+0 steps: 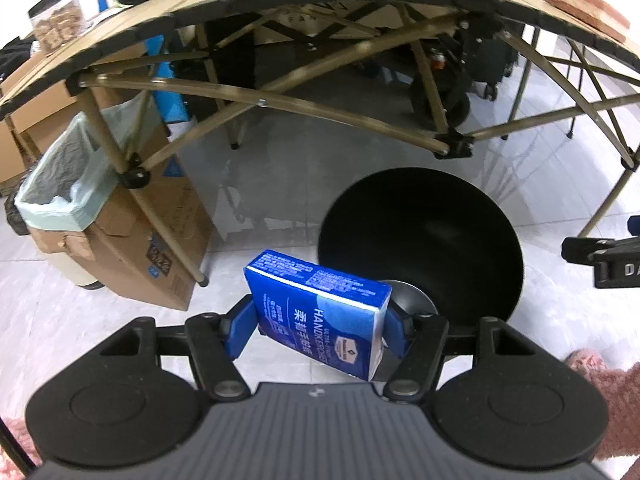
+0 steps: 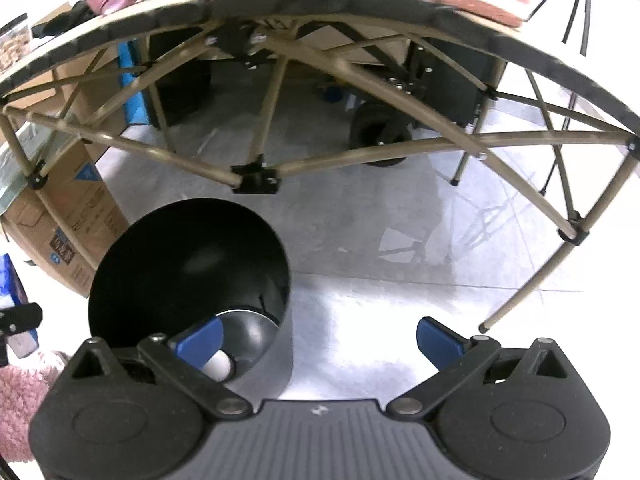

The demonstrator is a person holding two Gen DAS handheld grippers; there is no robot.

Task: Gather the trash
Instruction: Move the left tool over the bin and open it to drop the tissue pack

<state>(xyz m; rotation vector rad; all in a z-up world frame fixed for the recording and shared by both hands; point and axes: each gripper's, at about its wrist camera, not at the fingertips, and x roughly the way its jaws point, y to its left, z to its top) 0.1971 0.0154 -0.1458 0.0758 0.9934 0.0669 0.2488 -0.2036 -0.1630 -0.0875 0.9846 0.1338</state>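
Glossy blue handkerchief pack (image 1: 320,312) sits clamped in left hand-held gripper (image 1: 316,326); right hand-held gripper (image 2: 320,342) gapes apart.

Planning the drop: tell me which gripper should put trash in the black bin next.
Left. The left gripper is shut on the blue handkerchief pack, at the rim of the black bin. The right gripper is open and holds nothing, its jaws wide apart beside the bin.

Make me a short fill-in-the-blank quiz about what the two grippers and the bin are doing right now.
The left gripper is shut on a blue ____ pack.
The right gripper is open and holds ____.
The round trash bin standing on the floor is ____ in colour.
The cardboard box by the table leg is lined with a pale green ____.

Missing words: handkerchief; nothing; black; bag
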